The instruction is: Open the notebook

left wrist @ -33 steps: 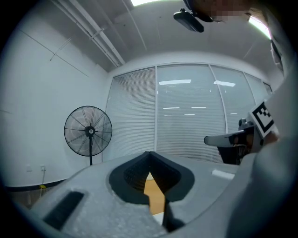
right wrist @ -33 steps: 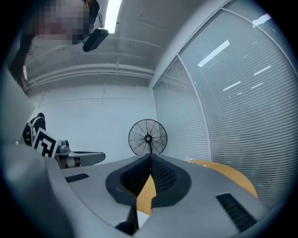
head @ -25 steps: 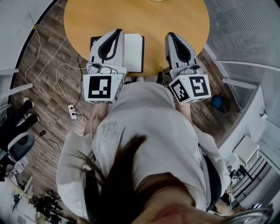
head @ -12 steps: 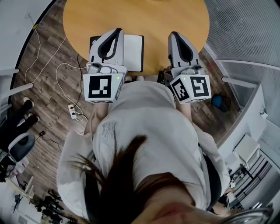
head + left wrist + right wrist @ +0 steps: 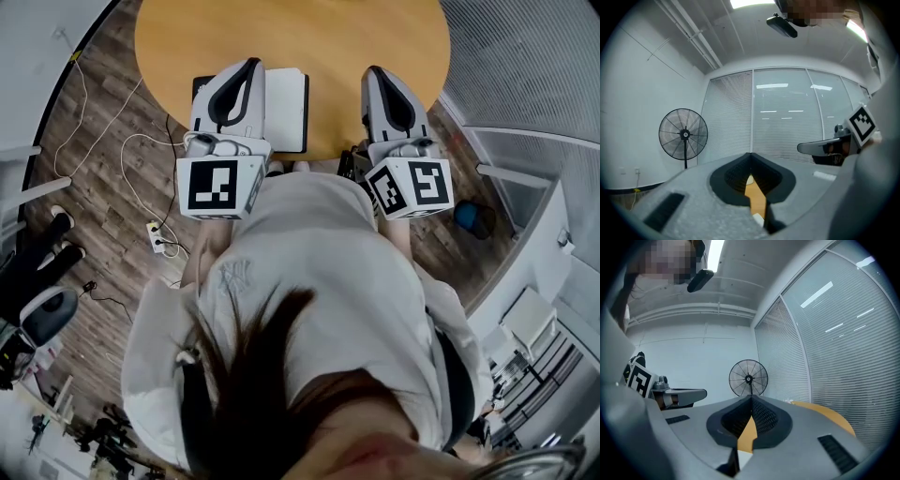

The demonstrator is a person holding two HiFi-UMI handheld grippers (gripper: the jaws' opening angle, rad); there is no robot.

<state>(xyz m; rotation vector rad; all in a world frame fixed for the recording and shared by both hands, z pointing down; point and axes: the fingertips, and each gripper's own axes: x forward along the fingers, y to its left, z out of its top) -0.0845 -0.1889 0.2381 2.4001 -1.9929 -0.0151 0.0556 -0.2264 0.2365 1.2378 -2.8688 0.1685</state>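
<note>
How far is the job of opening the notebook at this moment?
Done: nothing I can confirm; the notebook lies flat on the table, half hidden under the left gripper, so open or closed I cannot tell. In hand: nothing; the left gripper and the right gripper are both shut and empty, above the table's near edge. To do, probably: take the cover's edge and turn it over.

1 notebook (image 5: 286, 108), 1 table (image 5: 309, 37), 2 grippers (L gripper (image 5: 254, 65), R gripper (image 5: 372, 72)), 1 fan (image 5: 683, 134)
</note>
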